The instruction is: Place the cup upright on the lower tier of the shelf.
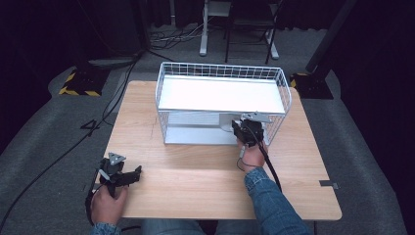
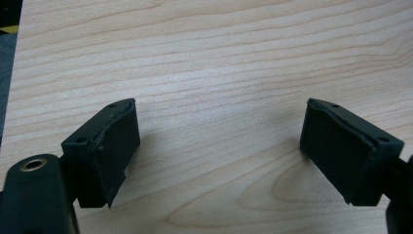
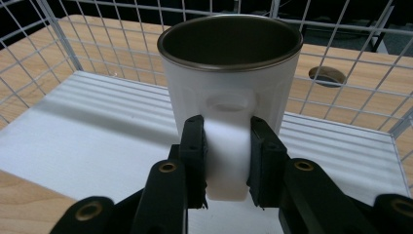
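Note:
A white mug (image 3: 229, 73) with a dark metal inside stands upright on the lower white shelf (image 3: 97, 126) of a white wire rack (image 1: 222, 103). My right gripper (image 3: 227, 161) is shut on the mug's white handle (image 3: 226, 161), one jaw on each side. In the high view the right gripper (image 1: 247, 131) reaches into the rack's open front at the lower right, and a bit of the mug (image 1: 226, 127) shows there. My left gripper (image 1: 128, 176) rests over the table's near left corner, open, with bare wood between its pads (image 2: 114, 146).
The wooden table (image 1: 195, 171) carries the rack toward its back. The rack's upper shelf (image 1: 220, 95) covers the lower level, and wire walls (image 3: 122, 44) close in behind and beside the mug. A round hole (image 3: 325, 75) is in the tabletop beyond the rack.

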Tool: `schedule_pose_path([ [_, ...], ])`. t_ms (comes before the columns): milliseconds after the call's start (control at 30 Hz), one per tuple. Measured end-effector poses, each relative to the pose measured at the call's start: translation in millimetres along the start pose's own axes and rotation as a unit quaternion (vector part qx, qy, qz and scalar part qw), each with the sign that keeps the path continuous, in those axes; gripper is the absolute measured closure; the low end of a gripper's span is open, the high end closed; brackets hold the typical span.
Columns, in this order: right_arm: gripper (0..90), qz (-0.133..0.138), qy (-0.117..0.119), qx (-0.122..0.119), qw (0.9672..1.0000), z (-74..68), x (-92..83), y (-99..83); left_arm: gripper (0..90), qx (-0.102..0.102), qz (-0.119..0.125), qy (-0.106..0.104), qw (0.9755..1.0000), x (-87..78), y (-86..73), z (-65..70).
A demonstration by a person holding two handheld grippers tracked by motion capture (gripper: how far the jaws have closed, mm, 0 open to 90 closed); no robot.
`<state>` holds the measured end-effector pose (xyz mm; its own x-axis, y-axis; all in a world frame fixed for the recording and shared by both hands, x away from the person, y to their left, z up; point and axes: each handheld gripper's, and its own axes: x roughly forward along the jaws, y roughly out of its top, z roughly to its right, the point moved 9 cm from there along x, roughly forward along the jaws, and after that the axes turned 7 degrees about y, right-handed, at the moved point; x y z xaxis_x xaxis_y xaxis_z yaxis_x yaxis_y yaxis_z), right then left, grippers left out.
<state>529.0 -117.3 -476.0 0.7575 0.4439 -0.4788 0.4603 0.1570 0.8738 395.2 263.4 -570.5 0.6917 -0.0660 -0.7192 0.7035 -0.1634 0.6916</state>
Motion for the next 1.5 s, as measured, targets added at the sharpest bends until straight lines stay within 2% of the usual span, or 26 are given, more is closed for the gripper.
schedule_pose_path([
  [500,70.3,-0.028,0.002,-0.005,0.9996,1.1,2.2,-8.0,14.9,0.000,0.000,0.000,1.0000,0.0,0.0,0.0],
  [700,60.2,-0.033,0.015,-0.001,0.9993,-0.9,1.5,-8.9,14.9,0.000,0.000,0.000,1.0000,0.0,0.0,0.0],
  [967,55.7,-0.032,0.015,0.010,0.9993,1.5,-1.9,-7.6,14.9,0.000,0.000,0.000,1.0000,0.0,0.0,0.0],
  [1200,53.7,-0.027,0.031,0.004,0.9992,-5.5,-14.5,-3.1,14.9,0.000,0.000,0.000,1.0000,0.0,0.0,0.0],
  [1400,52.4,-0.023,0.052,-0.006,0.9984,-16.4,-31.6,1.2,14.9,0.000,0.000,0.000,1.0000,0.0,0.0,0.0],
  [1500,51.0,-0.022,0.065,-0.020,0.9974,-22.4,-47.1,3.6,14.9,0.000,0.000,-0.002,1.0000,-0.3,-0.4,0.7],
])
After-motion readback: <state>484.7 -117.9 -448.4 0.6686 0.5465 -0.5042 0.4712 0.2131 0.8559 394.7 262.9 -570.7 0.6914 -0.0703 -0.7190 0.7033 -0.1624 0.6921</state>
